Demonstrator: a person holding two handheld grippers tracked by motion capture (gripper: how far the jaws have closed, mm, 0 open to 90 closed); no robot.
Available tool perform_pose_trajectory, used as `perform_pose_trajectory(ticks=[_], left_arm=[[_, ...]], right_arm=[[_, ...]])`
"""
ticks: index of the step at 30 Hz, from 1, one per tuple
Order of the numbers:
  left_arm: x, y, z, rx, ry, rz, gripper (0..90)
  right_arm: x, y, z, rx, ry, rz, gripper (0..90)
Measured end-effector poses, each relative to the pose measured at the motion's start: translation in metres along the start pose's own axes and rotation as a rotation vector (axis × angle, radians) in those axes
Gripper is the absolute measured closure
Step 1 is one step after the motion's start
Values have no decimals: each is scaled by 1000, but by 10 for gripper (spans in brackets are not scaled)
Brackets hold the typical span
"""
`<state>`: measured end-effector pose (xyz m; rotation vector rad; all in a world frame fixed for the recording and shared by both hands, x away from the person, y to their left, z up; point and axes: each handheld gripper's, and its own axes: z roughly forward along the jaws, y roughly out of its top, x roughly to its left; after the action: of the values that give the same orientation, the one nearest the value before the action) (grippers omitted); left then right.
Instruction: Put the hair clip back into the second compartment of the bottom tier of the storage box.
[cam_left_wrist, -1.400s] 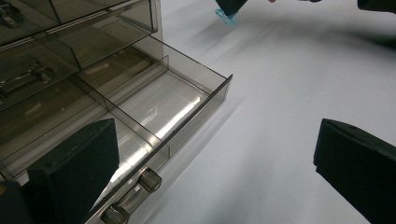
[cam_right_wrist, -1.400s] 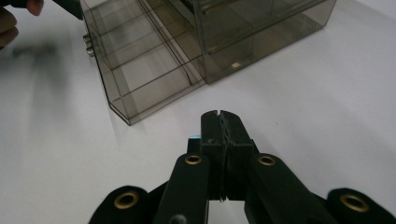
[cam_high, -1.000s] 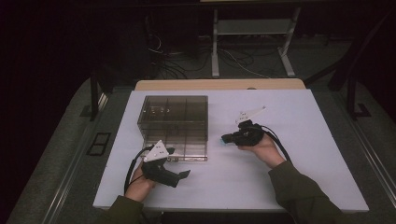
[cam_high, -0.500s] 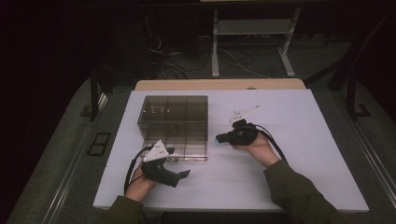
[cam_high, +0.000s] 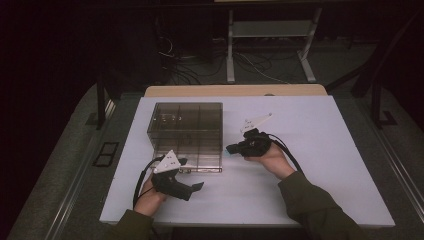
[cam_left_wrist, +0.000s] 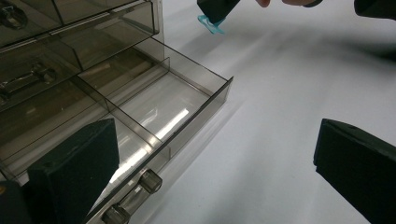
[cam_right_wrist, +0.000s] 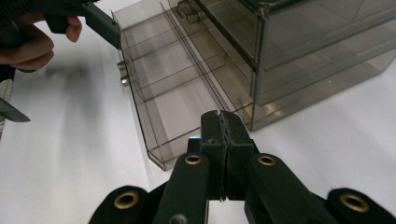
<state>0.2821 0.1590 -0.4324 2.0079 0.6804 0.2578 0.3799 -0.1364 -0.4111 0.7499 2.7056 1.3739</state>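
My left gripper (cam_high: 196, 186) sat low on the white table (cam_high: 320, 200), jaws spread wide with nothing between them, just short of the knob (cam_left_wrist: 150, 180) on the pulled-out drawer (cam_left_wrist: 154, 109). That divided drawer stuck out from the smoky clear organiser (cam_high: 186, 131) ahead of it. Further right, my right gripper (cam_right_wrist: 220, 122) hovered just off the drawer's open corner, jaws pinched tight on a small turquoise piece (cam_left_wrist: 209, 25); from the left gripper view a sliver of it hung below the pads.
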Motion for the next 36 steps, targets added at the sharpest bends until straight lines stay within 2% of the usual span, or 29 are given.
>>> perform_pose_trajectory(ticks=[21, 36], left_arm=[[0, 0, -1, -2, -4, 3, 0], [0, 0, -1, -4, -8, 6, 0]], right_arm=[[12, 18, 18, -2, 14, -37, 877], [19, 31, 33, 19, 17, -61, 877]])
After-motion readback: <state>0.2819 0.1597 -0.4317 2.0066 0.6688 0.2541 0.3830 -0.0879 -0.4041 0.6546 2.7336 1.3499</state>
